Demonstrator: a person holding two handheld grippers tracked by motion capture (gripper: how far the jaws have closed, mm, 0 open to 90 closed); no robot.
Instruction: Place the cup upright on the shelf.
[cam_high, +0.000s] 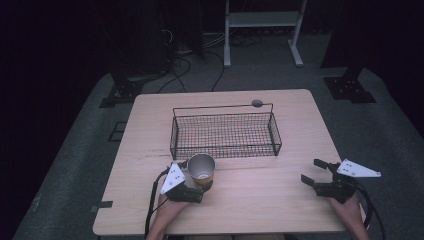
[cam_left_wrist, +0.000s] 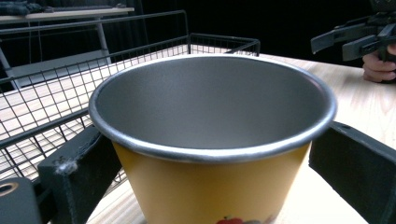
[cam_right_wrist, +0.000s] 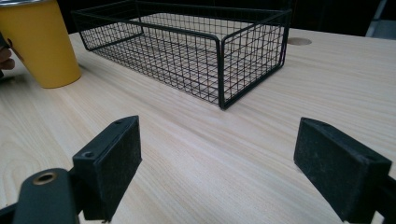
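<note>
A yellow cup (cam_high: 201, 170) with a bare metal inside stands upright on the wooden table (cam_high: 260, 200), just in front of a black wire basket (cam_high: 225, 134). My left gripper (cam_high: 199, 183) is shut on the cup; in the left gripper view the cup (cam_left_wrist: 210, 140) sits between the two black jaws, which press on its sides. My right gripper (cam_high: 314, 173) rests open at the table's right side, apart from both objects. In the right gripper view the right gripper (cam_right_wrist: 217, 154) has bare table between its jaws, with the cup (cam_right_wrist: 44, 44) far left and the basket (cam_right_wrist: 187, 46) ahead.
The basket is empty, with a thin wire handle along its far side. A small round hole (cam_high: 257, 103) lies in the tabletop behind it. Beyond the table are a white metal frame (cam_high: 262, 22) and cables on the grey floor.
</note>
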